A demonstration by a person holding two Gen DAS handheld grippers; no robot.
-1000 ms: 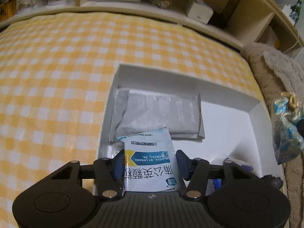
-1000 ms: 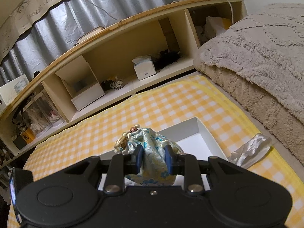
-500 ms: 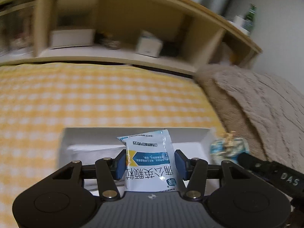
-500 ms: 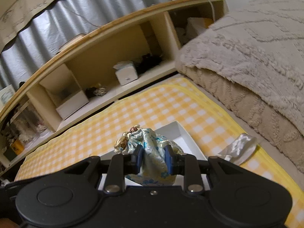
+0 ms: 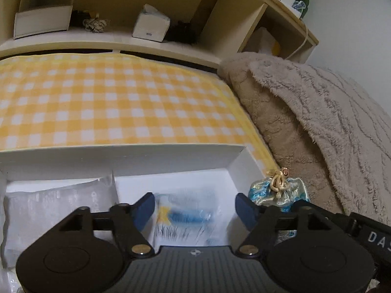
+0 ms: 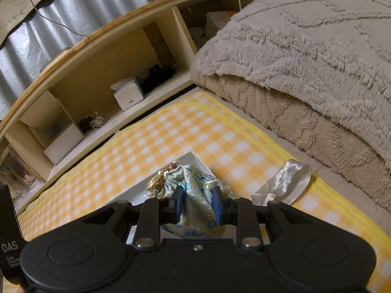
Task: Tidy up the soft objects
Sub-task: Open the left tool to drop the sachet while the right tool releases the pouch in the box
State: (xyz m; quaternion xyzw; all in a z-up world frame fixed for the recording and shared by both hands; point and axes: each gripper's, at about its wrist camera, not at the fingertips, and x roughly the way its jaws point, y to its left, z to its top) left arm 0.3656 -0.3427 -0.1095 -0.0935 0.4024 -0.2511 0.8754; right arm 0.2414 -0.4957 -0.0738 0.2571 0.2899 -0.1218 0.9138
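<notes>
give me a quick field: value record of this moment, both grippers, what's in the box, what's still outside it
left gripper: open, holding nothing, above the box
right gripper: shut on the pouch, at the box's right corner
box: white, open top, on the checked cloth
in box: grey packet at left, blue-and-white sachet beside it
outside box: silver wrapper on the cloth, near the blanket
background: shelf holding a tissue box
</notes>
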